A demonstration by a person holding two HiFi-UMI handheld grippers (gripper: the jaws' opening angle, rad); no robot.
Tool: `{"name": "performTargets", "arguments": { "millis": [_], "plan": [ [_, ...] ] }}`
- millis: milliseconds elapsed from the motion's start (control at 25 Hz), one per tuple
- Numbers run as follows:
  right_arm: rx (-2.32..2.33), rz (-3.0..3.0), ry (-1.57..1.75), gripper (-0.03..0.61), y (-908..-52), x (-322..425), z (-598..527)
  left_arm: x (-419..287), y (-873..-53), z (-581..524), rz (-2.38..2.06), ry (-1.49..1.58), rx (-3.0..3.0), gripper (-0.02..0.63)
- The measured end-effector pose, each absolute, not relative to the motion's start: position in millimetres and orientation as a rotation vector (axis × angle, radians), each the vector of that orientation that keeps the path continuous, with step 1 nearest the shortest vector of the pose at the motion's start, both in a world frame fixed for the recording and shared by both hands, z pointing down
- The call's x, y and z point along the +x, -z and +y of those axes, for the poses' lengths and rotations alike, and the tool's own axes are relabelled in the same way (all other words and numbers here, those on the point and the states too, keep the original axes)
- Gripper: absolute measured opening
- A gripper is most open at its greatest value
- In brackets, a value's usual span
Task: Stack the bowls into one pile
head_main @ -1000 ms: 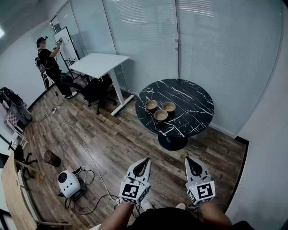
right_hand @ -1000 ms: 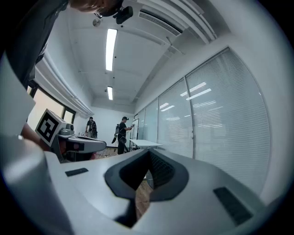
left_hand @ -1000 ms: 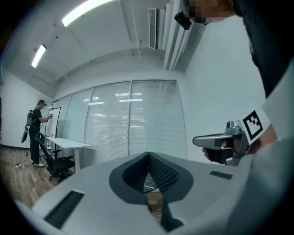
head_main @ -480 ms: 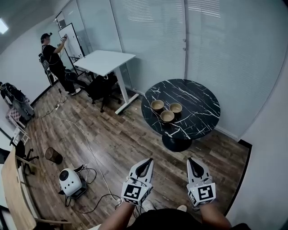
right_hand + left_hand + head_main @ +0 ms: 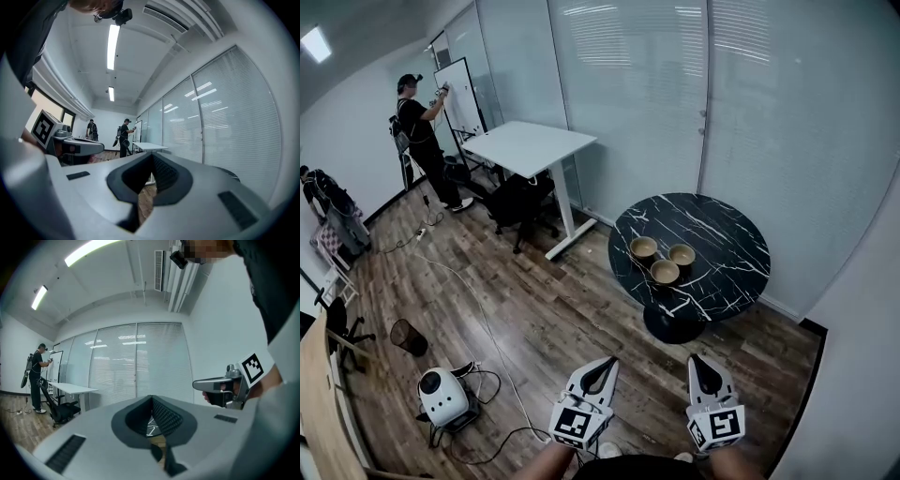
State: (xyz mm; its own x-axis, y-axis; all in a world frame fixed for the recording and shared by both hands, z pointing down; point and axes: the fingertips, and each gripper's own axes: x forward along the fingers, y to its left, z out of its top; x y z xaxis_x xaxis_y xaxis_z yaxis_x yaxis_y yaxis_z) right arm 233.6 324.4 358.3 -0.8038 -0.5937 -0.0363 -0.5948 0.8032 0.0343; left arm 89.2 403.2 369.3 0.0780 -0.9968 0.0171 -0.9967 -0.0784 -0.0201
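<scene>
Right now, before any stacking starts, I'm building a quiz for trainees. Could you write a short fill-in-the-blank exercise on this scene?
The black table holds ___ bowls, none stacked yet.
Seen from above, the table's top is ___ in shape.
The left gripper and the right gripper hold nothing, and the jaws of both are ___.
Missing words: three; round; shut.

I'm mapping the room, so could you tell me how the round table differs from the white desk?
The round table is black marble, on a pedestal, holding three bowls; the white desk is rectangular, on legs, its top bare. Both stand beside the glass wall.
</scene>
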Motion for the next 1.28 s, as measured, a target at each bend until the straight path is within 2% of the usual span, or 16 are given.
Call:
{"name": "performTargets", "arguments": {
  "millis": [520,1280],
  "plan": [
    [-0.998,3.003,-0.019,0.008,-378.5,192.4,326.8,47.4,-391.3,387.3,2.148,-0.017,-2.373,0.014],
    [-1.001,2.981,-0.028,0.008,-370.8,155.5,139.3,0.0,-388.2,215.5,2.158,0.064,-2.323,0.012]
  ]
}}
